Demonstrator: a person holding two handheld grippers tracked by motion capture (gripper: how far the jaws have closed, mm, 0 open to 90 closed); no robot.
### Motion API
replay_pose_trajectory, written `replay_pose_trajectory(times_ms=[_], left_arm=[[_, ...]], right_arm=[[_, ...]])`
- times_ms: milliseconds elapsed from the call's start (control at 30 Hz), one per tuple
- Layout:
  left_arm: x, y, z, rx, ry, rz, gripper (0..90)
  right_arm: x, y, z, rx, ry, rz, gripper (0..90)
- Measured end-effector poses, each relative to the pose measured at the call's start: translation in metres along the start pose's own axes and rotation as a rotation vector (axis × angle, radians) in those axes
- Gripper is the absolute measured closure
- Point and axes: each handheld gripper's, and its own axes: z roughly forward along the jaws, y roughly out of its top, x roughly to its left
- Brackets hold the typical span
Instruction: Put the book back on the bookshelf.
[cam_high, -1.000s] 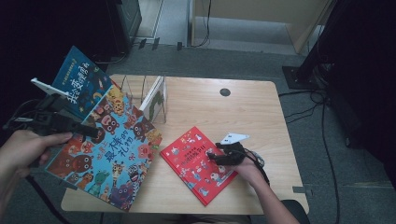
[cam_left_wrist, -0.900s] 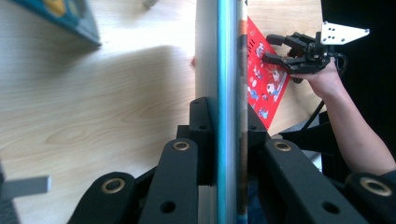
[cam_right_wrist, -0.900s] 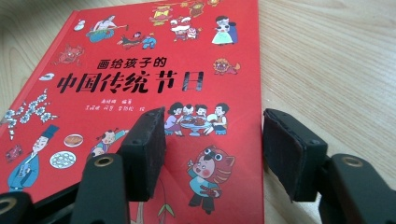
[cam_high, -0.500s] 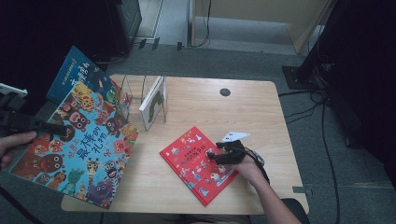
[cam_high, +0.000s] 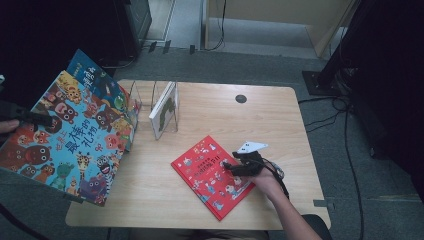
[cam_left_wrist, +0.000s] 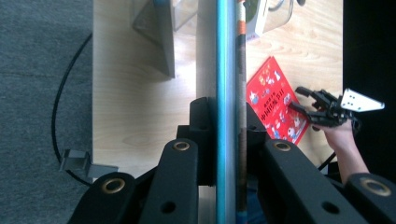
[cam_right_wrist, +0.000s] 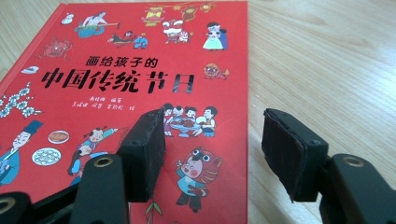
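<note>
1. Left gripper (cam_left_wrist: 227, 140) is clamped on the blue picture book (cam_high: 70, 135), pads pressing both sides of its edge; in the left gripper view the book runs straight up between the black jaws as a thin blue and orange strip.
2. From the high view, that book is lifted off the table (cam_high: 210, 110) at its left edge, tilted, cover facing up, animals all over it.
3. A second blue book (cam_high: 92, 72) peeks out behind it; whether the same grip carries it I cannot tell, the left edge of the view is dark.
4. Right gripper (cam_right_wrist: 212, 154) rests low over the red book (cam_right_wrist: 140, 70), jaws spread apart with nothing pinched; its left pad sits over the cover, its right pad hangs past the book's edge, over bare wood.
5. The red book lies flat at the front right of the table.
6. A clear book stand (cam_high: 165, 107) near the back left holds one upright white book (cam_high: 161, 111).
</note>
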Motion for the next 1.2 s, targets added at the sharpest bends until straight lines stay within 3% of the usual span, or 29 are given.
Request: replay_pose_trajectory(times_ms=[133,367,533,767,967,1100,1200], left_arm=[[-0.001,0.009,-0.002,-0.013,0.013,0.0,81.7],[0.002,0.032,0.007,-0.032,0.056,-0.023,81.7],[0.001,0.044,0.015,-0.049,0.079,-0.019,81.7],[-0.007,0.065,0.036,-0.051,0.086,-0.023,81.8],[-0.017,0.08,0.055,-0.046,0.116,0.027,81.7],[-0.016,0.086,0.065,-0.068,0.128,0.035,81.7],[-0.018,0.09,0.073,-0.059,0.14,0.06,81.7]], right_arm=[[0.003,0.0,-0.004,-0.023,0.002,0.004,40.9],[0.013,0.0,-0.007,-0.049,0.029,-0.036,41.5],[0.023,-0.001,-0.003,-0.035,0.033,-0.085,41.3],[0.03,-0.002,0.002,-0.015,0.051,-0.094,40.9],[0.033,-0.005,0.003,-0.033,0.048,-0.099,41.3],[0.034,-0.007,0.002,-0.044,0.045,-0.101,41.2],[0.035,-0.009,0.001,-0.047,0.043,-0.106,41.2]])
